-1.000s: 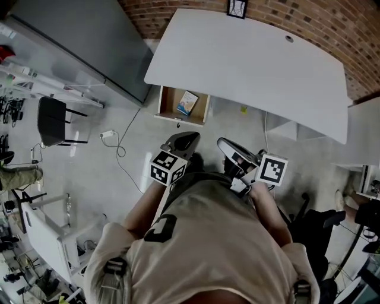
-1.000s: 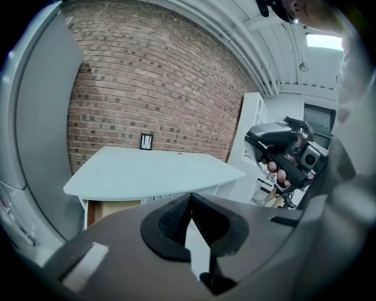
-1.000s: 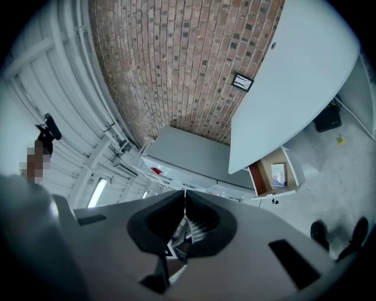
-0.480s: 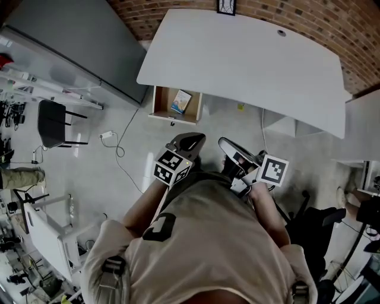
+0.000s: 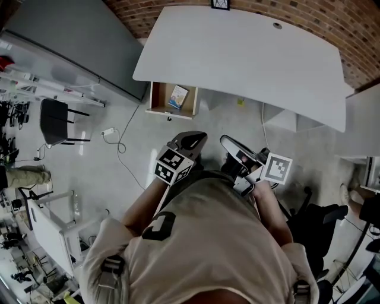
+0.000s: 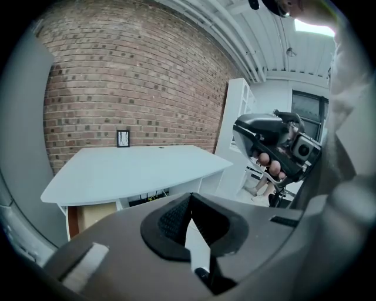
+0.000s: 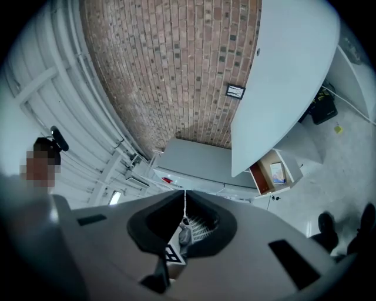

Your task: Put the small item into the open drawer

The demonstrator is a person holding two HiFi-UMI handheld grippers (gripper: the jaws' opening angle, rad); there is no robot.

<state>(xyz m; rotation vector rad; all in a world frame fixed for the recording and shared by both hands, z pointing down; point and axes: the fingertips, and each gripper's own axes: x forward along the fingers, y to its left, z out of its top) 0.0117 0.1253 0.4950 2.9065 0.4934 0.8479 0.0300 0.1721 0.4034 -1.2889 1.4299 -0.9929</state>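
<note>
Facing open drawer (image 5: 155,98) under desk (image 5: 237,53) edge; floor (image 5: 139,145) between.

Far wall: red-brown brick wall (image 5: 309,18), with a small framed picture (image 5: 220,4) hung near centre. A white desk (image 5: 249,59) stands against it. Grey cabinet (image 5: 77,41) at far left. Floor (image 5: 95,178) pale and smooth, with a white plug and cable (image 5: 108,133) lying on it. Black chair (image 5: 53,122) at left. White unit (image 5: 362,127) at right.

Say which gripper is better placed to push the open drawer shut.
Left, probably. The left gripper sits nearer the drawer, which hangs under the left end of the desk with the small item inside; the right gripper is farther across.
</note>
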